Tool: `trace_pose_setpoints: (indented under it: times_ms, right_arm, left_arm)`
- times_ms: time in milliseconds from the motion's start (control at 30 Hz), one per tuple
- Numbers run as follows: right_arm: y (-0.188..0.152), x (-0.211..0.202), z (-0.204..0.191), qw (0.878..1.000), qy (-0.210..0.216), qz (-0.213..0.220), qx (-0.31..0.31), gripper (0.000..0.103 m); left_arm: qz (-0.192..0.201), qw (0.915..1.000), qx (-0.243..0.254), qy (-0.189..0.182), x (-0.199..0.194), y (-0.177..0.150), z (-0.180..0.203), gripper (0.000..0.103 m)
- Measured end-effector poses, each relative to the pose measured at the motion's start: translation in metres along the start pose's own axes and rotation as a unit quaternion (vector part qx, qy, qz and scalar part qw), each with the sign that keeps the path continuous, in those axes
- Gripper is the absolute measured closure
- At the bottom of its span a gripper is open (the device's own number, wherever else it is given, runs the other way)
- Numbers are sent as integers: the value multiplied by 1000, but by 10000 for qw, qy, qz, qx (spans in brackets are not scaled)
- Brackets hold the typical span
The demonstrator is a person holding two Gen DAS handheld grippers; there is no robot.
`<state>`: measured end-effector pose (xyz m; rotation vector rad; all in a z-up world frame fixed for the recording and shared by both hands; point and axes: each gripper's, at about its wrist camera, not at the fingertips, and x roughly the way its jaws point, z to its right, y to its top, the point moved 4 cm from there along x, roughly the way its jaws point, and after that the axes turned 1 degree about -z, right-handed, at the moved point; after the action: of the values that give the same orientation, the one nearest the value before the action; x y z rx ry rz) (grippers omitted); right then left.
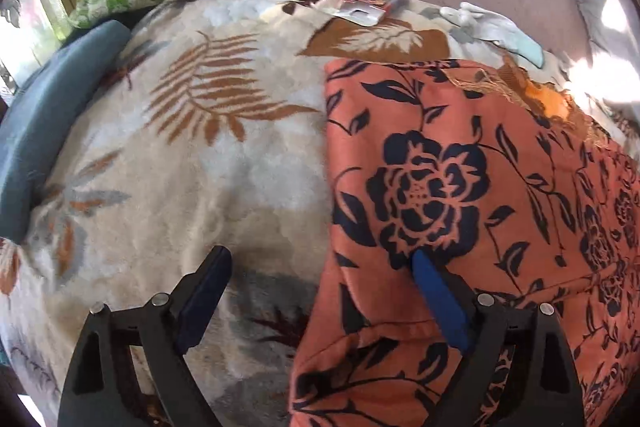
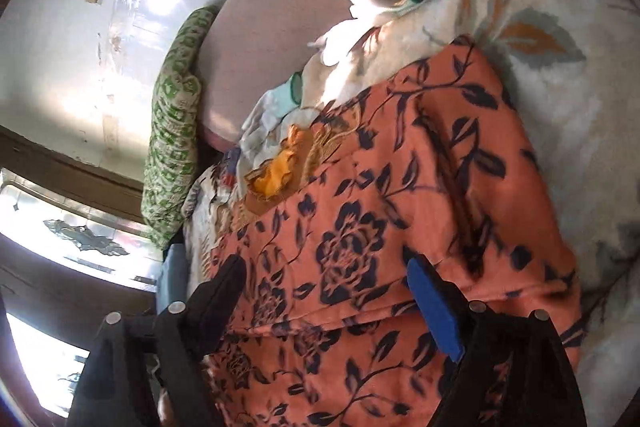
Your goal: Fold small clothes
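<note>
Orange flowered garment lies partly folded on bed blanket. Left claw and right claw both released above it. Cloth probably light, limp; grip hem edge.

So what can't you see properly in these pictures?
- Orange flowered garment: left wrist view, its right and bottom parts run off the frame.
- Its underside: both views, covered by its own cloth.
- Small foil packet: left wrist view, too blurred to read.
- Window: right wrist view, washed out by glare.

Harsh window glare, blurred fisheye edges
</note>
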<state>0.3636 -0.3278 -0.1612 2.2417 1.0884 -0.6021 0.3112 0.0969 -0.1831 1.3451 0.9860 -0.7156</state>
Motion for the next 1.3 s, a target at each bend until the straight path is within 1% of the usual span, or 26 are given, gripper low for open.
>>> trace_pose_setpoints:
  times_ms: [33,67,100,167,233,267,333,367,400,433,467,500,533,567,600,667,700,733,767,800,833,900,1000,1100,1200,1300]
  right_arm:
    - [4,5,18,9988,-451,-18,185,18]
    - [4,11,35,9974,-502,-126,508,18]
    - [6,6,34,9977,-306,9,607,18]
    - [10,-4,17,9993,-95,9,368,17]
    - [19,-11,-4,9997,174,97,158,17]
    - [23,-12,-15,9994,339,105,25,17]
    - [32,-6,-32,9982,540,83,-257,17]
    - [37,2,-30,9987,401,53,-318,17]
    - [40,17,-24,9995,92,-9,-292,17]
    - [42,33,-10,9989,-392,-136,-206,18]
    - [41,42,7,9972,-688,-266,-93,20]
    - [42,42,8,9983,-570,-121,-28,20]
    - [41,33,2,9981,-610,-20,-27,20]
    - [40,25,-7,9969,-777,7,-139,18]
    - [38,17,-17,9962,-796,38,-344,18]
    - [34,12,-35,9969,-341,49,-702,14]
    - [33,14,-33,9954,-461,8,-842,13]
    - [33,25,-19,9924,-950,-189,-757,13]
    - [31,35,3,9916,-1135,-501,-369,14]
    - [31,25,7,9955,-902,-215,-192,14]
    - [30,11,2,9964,-836,-107,-85,14]
    - [24,-19,-19,9976,-634,-43,-274,14]
    - [1,-80,-49,9949,-523,268,-821,14]
    - [-40,-141,-61,9924,-474,411,-1059,13]
    - [-90,-187,-53,9892,-642,294,-1287,13]
    - [-146,-204,-29,9859,-964,-115,-1365,13]
  left_arm:
    - [20,10000,-92,-2,-4,3,-2,12]
    - [134,9996,-199,-126,-12,8,-2,12]
    - [306,9987,-252,-304,-21,15,-1,12]
    - [662,9962,-240,-504,-33,31,6,12]
    - [860,9930,-78,-800,-38,42,23,12]
    - [921,9923,60,-829,-36,47,33,12]
    - [718,9955,279,-548,-18,50,49,12]
    - [495,9980,317,-246,1,50,52,12]
    - [147,9992,366,25,20,45,52,11]
    - [-70,9994,352,-33,34,40,52,7]
    - [75,9998,152,-106,35,42,46,3]
    - [82,9999,114,-85,32,43,44,0]
    - [101,9998,127,-99,28,44,43,0]
    - [190,9997,147,-79,23,46,42,0]
    - [290,9994,171,-23,17,47,41,1]
    - [510,9983,226,155,8,48,38,1]
    - [436,9976,327,423,14,47,36,0]
    - [148,9982,395,415,24,46,35,0]
    - [29,9996,200,216,26,45,28,0]
    - [-126,9999,-36,102,22,46,19,0]
    - [-170,9996,-192,87,12,46,10,1]
    - [254,9993,-262,-18,-22,47,-4,1]
    - [722,9960,-107,-520,-79,23,-20,1]
    - [823,9904,-154,-1098,-124,-27,-41,1]
    - [797,9840,-462,-1524,-154,-85,-66,1]
    - [585,9816,-673,-1688,-167,-143,-81,1]
